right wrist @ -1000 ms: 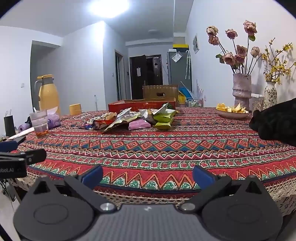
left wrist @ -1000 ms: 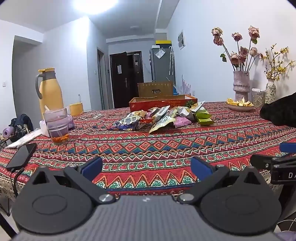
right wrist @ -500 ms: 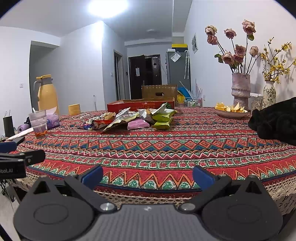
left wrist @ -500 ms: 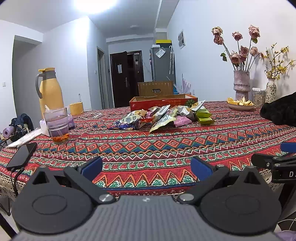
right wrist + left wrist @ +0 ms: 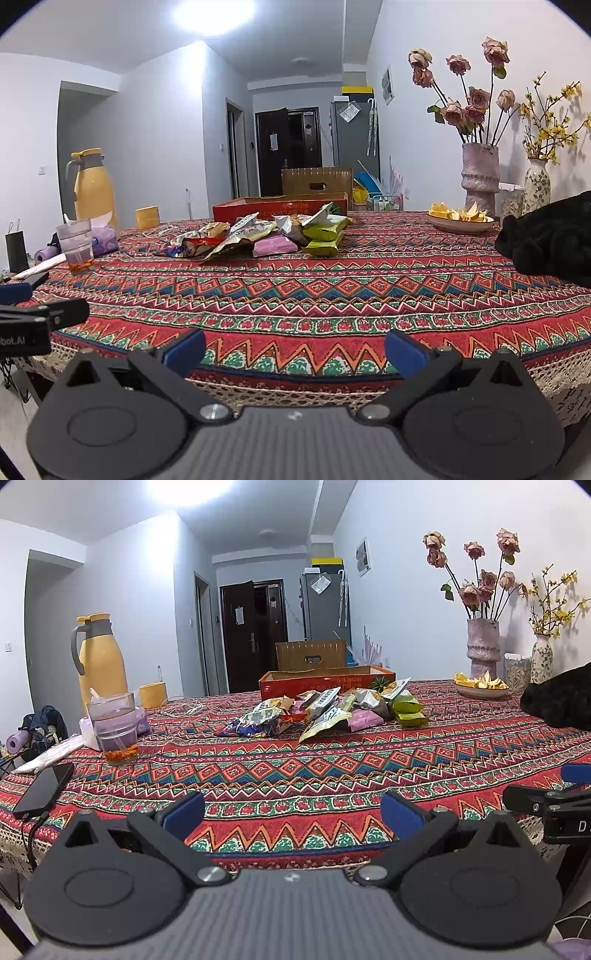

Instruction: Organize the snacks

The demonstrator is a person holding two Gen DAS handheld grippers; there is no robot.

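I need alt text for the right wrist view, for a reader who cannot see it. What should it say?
An open, empty right gripper hovers at the near edge of a table with a red patterned cloth, facing a pile of snack packets in front of a red cardboard box. A yellow jug stands far left, vases of flowers far right, and the left gripper shows at the left edge.

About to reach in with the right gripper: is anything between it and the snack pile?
Nothing visible. The right gripper is open at the table's near edge, and only bare tablecloth lies between it and the snack pile. The cup stands off to the left, the black bundle to the right.
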